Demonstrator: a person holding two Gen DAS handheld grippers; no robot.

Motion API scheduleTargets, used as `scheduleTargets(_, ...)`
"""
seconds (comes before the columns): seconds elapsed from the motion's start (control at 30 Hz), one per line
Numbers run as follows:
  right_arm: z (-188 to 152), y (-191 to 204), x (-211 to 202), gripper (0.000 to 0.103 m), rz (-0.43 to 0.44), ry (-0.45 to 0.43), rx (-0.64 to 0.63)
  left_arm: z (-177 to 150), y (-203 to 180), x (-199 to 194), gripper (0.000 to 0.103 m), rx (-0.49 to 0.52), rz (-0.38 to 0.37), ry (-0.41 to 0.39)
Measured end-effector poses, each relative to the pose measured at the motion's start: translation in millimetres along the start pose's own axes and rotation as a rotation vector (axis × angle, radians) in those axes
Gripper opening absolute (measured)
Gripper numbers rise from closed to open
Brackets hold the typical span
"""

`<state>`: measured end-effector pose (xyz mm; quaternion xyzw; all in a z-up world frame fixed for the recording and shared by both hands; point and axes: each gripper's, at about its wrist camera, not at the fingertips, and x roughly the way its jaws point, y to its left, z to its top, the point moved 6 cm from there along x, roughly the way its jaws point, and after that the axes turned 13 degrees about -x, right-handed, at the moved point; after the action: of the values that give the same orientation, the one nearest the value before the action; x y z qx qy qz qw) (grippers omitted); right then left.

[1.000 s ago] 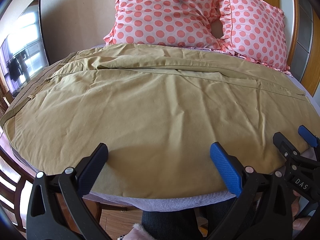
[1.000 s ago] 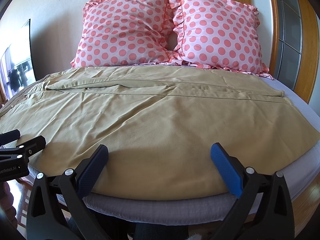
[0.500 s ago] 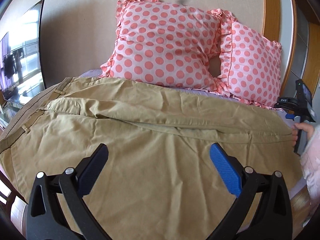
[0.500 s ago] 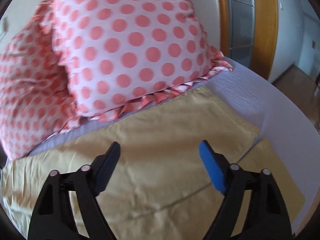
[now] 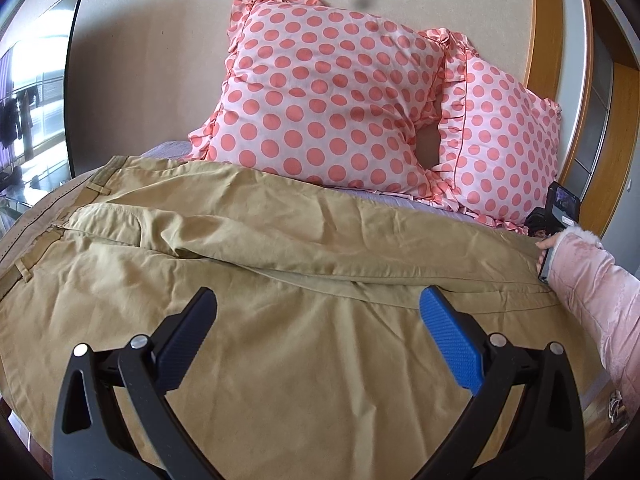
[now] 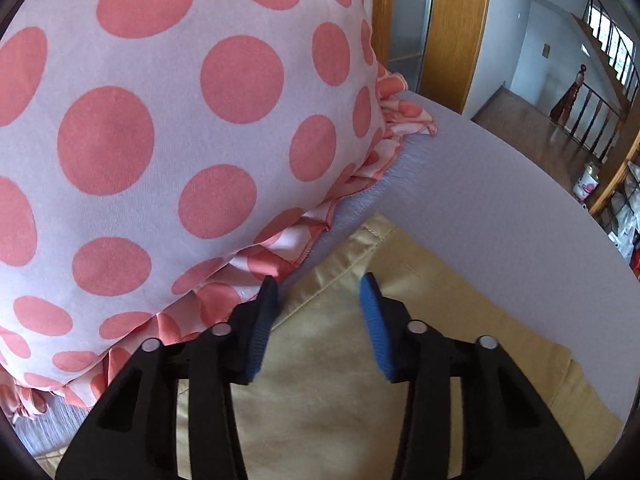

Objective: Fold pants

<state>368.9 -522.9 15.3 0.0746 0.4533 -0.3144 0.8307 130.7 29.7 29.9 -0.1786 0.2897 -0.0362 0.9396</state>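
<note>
Tan pants (image 5: 280, 280) lie spread flat across the bed, waistband at the left, legs running right. My left gripper (image 5: 316, 308) is open and empty, hovering over the near leg. My right gripper (image 6: 320, 284) is open, low over the far leg's hem corner (image 6: 376, 228), right beside the pillow frill. In the left wrist view the right gripper's body (image 5: 556, 216) and the pink-sleeved hand holding it show at the far right end of the pants.
Two pink polka-dot pillows (image 5: 328, 96) lean on the wall behind the pants; one (image 6: 160, 120) is close to the right gripper's left finger. Lavender bed sheet (image 6: 480, 192) runs to the bed's right edge. A wooden door frame (image 6: 460, 28) stands beyond.
Both grippers moved forward from the bed's near edge. The right one swung to the far right hem corner by the pillow and its jaws narrowed; the left advanced over the near leg.
</note>
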Motion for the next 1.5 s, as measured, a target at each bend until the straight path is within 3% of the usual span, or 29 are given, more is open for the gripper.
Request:
scheduleTargets(0.1,-8.8,-16.7,-4.2,0.006,0.126,-0.010,0.076,-1.1,4.1,1.7,0.101,-0.023,-0.005,0.010)
scheduleTargets(0.3,-52.2,-68.5,-81.4,0.004,0.397,-0.188,0.171,-0.1,11.3,-8.1,0.101,-0.083,-0.128,0.018)
scheduleTargets(0.4,-101.7,-96.0,-130.3,0.004,0.493,-0.237,0.196,2.8,11.8,-7.6,0.101,-0.088,-0.142,0.026)
scheduleTargets(0.47,-127.2,-106.5,-151.5,0.004,0.514,-0.215,0.214,6.7,10.9,-7.1,0.101,-0.083,-0.143,0.026)
scheduleTargets(0.63,-179.9,-126.2,-155.6,0.005,0.591,-0.030,0.325,27.6,10.7,-9.2,0.101,-0.097,-0.180,0.006)
scheduleTargets(0.73,-185.2,-130.3,-150.3,0.020,0.601,-0.002,0.367,42.6,15.3,-10.3,0.101,-0.109,-0.181,-0.009)
scheduleTargets(0.8,-182.6,-126.9,-141.8,0.048,0.615,0.012,0.389,51.0,21.1,-9.0,0.101,-0.114,-0.164,-0.007)
scheduleTargets(0.93,-173.0,-120.1,-130.1,0.050,0.636,-0.025,0.422,65.8,35.6,0.1,0.101,-0.155,-0.144,0.023)
scheduleTargets(0.97,-169.8,-118.6,-126.2,0.040,0.650,-0.043,0.425,70.1,38.6,2.9,0.101,-0.166,-0.146,0.023)
scheduleTargets(1.0,-167.2,-116.2,-122.1,0.009,0.689,-0.053,0.427,74.7,41.3,6.2,0.101,-0.172,-0.148,0.020)
scheduleTargets(1.03,-167.8,-117.3,-120.8,0.004,0.722,-0.062,0.439,78.5,43.9,10.5,0.101,-0.178,-0.145,0.021)
scheduleTargets(1.17,-170.5,-140.3,-141.0,0.003,0.773,-0.192,0.464,96.4,61.8,40.5,0.101,-0.249,-0.103,0.088)
scheduleTargets(1.23,-172.8,-152.0,-148.1,0.003,0.777,-0.218,0.479,105.7,73.1,62.7,0.101,-0.332,-0.113,0.139)
scheduleTargets(1.37,-173.7,-159.4,-153.2,0.003,0.793,-0.230,0.485,117.1,89.3,109.7,0.097,-0.440,-0.050,0.226)
scheduleTargets(1.47,-173.4,-158.7,-154.3,0.003,0.794,-0.238,0.481,125.6,106.2,143.7,0.088,-0.480,0.055,0.247)
scheduleTargets(1.5,-173.4,-158.8,-154.1,0.003,0.796,-0.240,0.479,128.1,113.3,154.5,0.067,-0.498,0.084,0.252)
